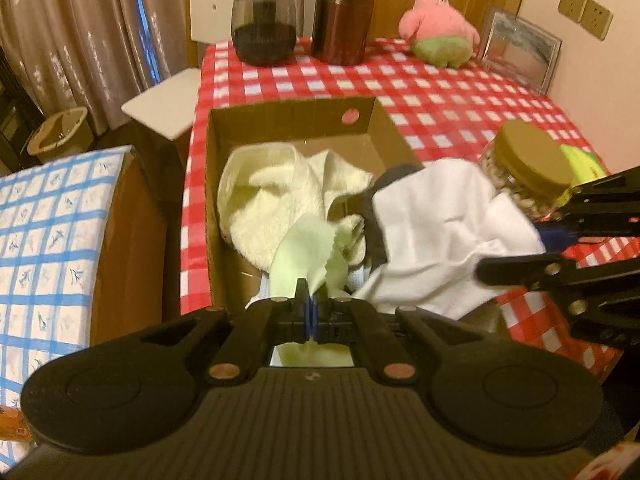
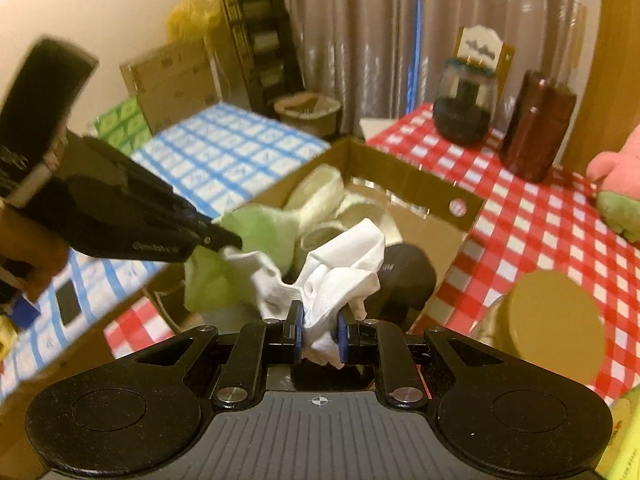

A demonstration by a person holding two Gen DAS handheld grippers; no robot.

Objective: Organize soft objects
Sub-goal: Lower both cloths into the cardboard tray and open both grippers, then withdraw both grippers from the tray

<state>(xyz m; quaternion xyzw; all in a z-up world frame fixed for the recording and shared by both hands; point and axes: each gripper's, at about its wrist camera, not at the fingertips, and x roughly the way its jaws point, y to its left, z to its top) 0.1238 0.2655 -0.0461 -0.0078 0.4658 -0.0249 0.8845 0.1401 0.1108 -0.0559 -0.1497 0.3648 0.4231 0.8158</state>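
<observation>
Left gripper (image 1: 311,300): jaws pinched together on a thin pale green cloth (image 1: 308,254), which rises just ahead of the pads and droops into the box. Seen also from the right wrist camera as a black body coming in from the left, green cloth (image 2: 260,228) at its tip, bare hand (image 2: 28,256) behind it.

Right gripper (image 2: 318,320): blue pads (image 2: 295,320) clamped on a bunched white cloth (image 2: 340,268), bulging up between and ahead of the fingers, a tail hanging below them. From the left wrist camera, same white cloth (image 1: 440,236) spread wide just right of the left gripper, draped over the box's right wall.

Cardboard box (image 1: 288,120): open-topped, directly ahead of both grippers, round hole in the far wall. Inside, beyond the green cloth: cream fluffy towel (image 1: 272,196), crumpled. Dark cap (image 2: 404,272), just beyond the white cloth, at the box's near right corner.

Red checked tablecloth (image 1: 440,92): under the box, stretching ahead and right.

Jar with tan lid (image 1: 532,164): right of the left gripper, touching the white cloth's far edge; tipped toward the camera.

Far ahead on the table: dark glass pot (image 1: 264,24), brown canister (image 1: 342,20), pink plush star (image 1: 438,24), picture frame (image 1: 520,48).

Left of the table: blue checked cover (image 1: 44,240) and small bin (image 1: 60,132).
</observation>
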